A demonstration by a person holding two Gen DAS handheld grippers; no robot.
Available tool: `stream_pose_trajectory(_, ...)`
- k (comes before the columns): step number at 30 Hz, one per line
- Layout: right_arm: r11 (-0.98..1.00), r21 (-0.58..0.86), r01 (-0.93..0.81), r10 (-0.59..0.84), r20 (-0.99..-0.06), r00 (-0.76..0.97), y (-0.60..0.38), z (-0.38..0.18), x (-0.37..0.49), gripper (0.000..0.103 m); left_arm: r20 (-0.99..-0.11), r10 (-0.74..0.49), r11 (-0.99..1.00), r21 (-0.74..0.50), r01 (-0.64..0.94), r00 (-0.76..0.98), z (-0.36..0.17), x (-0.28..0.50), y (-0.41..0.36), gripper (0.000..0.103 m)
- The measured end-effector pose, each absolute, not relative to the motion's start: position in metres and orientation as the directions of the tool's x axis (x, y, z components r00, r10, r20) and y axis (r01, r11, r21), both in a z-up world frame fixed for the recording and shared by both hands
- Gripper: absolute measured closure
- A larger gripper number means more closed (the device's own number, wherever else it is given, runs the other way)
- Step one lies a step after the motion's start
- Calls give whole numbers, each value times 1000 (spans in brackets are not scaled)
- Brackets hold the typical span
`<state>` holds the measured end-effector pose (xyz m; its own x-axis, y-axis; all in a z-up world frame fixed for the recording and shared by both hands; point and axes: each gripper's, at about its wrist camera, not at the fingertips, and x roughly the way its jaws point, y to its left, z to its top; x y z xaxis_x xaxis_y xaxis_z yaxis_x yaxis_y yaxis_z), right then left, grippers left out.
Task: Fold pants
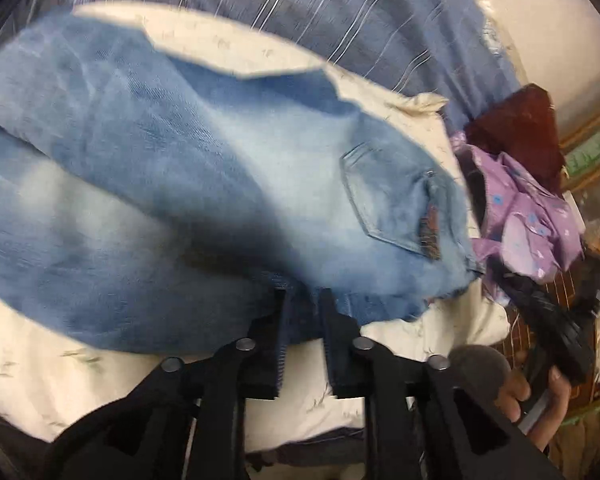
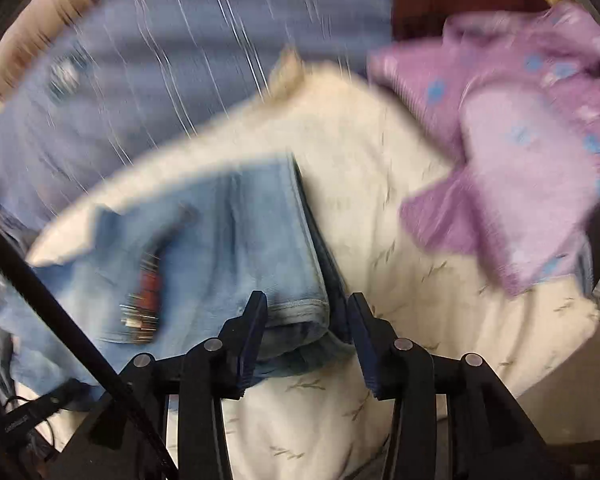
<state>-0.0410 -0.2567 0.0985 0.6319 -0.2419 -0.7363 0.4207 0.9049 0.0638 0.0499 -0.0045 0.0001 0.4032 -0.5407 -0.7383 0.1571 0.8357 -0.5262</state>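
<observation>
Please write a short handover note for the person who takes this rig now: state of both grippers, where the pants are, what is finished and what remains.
Left gripper: jaws apart, a dark denim edge between them; grip unclear.
Right gripper: open, straddling the folded corner of the jeans, pads not pressing.
The jeans lie on the cream quilt, back pocket facing up. A purple garment sits beside them, apart.
Done: the jeans appear folded at least once.
Left: probably one more fold and smoothing; check the left gripper's hold first.
</observation>
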Motion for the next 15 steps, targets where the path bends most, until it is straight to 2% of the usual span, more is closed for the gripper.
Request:
stream_pose_trajectory(1, 919, 69, 389, -232, -705, 671, -246, 108, -47, 50, -721, -536, 838, -517, 173, 439, 11, 44, 3, 71)
stream_pose_trajectory(2, 938, 60, 341, -212, -680, 702, -232, 120, -52, 33, -701, -528, 841, -509, 182, 479, 23, 40, 15, 58)
stream_pose_trajectory(3, 951, 63, 302, -182, -678, 712, -222, 126, -52, 28, -684, -514, 846, -503, 176, 517, 33, 39, 27, 51)
stream_pose_trajectory(6, 982, 170, 83, 52, -668, 743, -188, 135, -39, 28, -663, -493, 840, -531, 110, 563, 48, 43, 63, 50)
stream_pose_trajectory(9, 959, 254, -125, 266, -658, 704, -137, 130, -6, 28, -672, -415, 830, -556, -47, 614, 53, 65, 121, 50)
stream_pose_trajectory(11, 942, 264, -206, 333, -670, 663, -108, 121, 15, 28, -677, -398, 807, -579, -115, 619, 50, 78, 155, 49)
stream_pose_trajectory(15, 921, 161, -356, 352, -737, 577, -24, 92, 57, 30, -717, -308, 790, -559, -252, 625, 48, 107, 218, 49)
